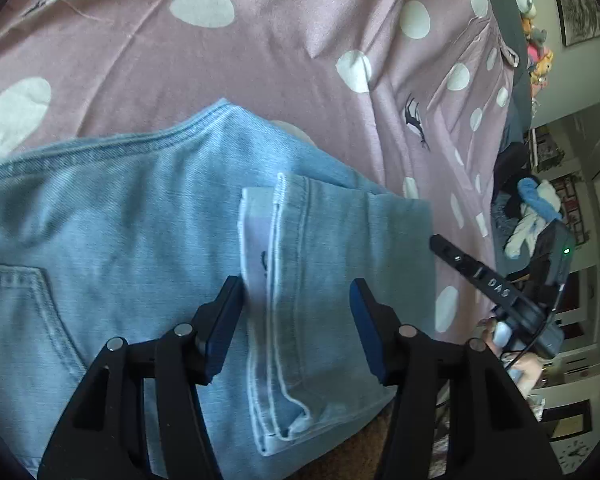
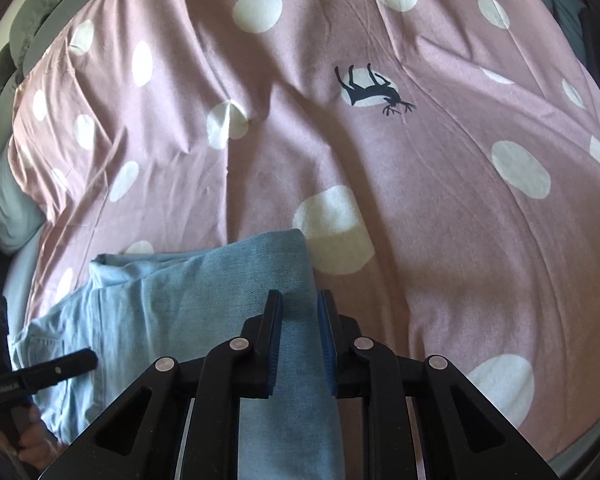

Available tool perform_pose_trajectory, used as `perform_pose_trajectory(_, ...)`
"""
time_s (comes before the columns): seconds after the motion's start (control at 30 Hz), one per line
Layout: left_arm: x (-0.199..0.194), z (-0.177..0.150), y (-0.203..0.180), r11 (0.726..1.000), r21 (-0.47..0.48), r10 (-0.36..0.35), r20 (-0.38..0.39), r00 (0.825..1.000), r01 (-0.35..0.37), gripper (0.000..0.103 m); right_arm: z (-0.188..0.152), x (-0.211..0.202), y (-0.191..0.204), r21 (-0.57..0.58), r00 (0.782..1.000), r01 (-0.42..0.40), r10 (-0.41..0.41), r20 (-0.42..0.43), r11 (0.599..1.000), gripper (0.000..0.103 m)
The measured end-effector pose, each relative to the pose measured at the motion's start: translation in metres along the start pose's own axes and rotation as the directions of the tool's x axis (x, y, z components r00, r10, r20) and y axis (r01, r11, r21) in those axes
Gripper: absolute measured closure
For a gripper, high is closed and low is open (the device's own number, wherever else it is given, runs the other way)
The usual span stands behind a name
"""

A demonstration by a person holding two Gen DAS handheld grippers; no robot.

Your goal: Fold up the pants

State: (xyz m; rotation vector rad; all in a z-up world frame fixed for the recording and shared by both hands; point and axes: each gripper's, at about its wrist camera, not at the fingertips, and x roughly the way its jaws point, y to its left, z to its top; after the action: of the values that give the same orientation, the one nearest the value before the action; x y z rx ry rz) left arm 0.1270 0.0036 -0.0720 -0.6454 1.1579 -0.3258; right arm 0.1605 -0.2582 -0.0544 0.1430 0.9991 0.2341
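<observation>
Jeans (image 1: pixel 120 216), light blue denim, lay on a pink bedsheet (image 1: pixel 260 60) with white dots, near the sheet's close edge. Already doubled over: a hemmed leg end (image 1: pixel 296 300) sat on top of the seat part, beside a back pocket (image 1: pixel 24 312). In the left wrist view the hem edge ran away from the camera, roughly along the fingers; the waistband seam (image 1: pixel 140 140) crossed the frame left to right at the far side. Long axis of the folded bundle appeared to run across that view, pocket end to the left, leg fold to the right.

Left gripper (image 1: pixel 296 304) stood wide apart, one finger either side of the hem, above the cloth. Contact could not be told.

Right gripper (image 2: pixel 299 312) had its fingers only narrowly apart, straddling the right edge of the fold (image 2: pixel 268 280). Whether they pinched denim could not be told. That fold pointed away from the camera, its far corner just beside a white dot (image 2: pixel 336 232).

A deer print (image 2: pixel 374 90) lay well beyond the jeans.
</observation>
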Motion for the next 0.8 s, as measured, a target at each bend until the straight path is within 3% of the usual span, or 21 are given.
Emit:
perform_pose_trajectory(0.03,0.002,0.0,0.0,1.0,-0.008,-0.01,0.0,1.0,0.01,0.053,0.0,0.002,0.001,-0.002,1.0,0.0,0.0,-0.005,1.0,0.083)
perform_pose_trajectory(0.1,0.007,0.001,0.001,0.999,-0.019,-0.026,-0.016,1.0,0.026,0.081,0.0,0.005,0.001,-0.002,1.0,0.005,-0.005,-0.011,1.0,0.083)
perform_pose_trajectory(0.2,0.009,-0.002,0.006,0.998,-0.05,-0.028,-0.01,1.0,0.028,0.095,-0.001,0.008,0.0,0.009,1.0,-0.004,0.004,-0.016,1.0,0.083)
perform_pose_trajectory(0.4,-0.02,-0.005,-0.005,1.0,-0.019,-0.004,0.058,0.998,0.005,0.097,-0.002,0.005,0.004,-0.004,1.0,0.004,-0.004,-0.01,1.0,0.083)
perform_pose_trajectory(0.63,-0.005,-0.004,0.01,0.997,-0.011,0.081,0.03,0.996,-0.08,0.095,0.003,0.015,0.012,-0.036,1.0,-0.004,0.004,-0.013,0.999,0.083)
perform_pose_trajectory(0.8,-0.001,-0.004,0.006,0.991,0.044,0.125,0.028,0.992,-0.126,0.091,-0.009,0.02,0.012,-0.046,1.0,-0.007,0.006,-0.017,0.999,0.083)
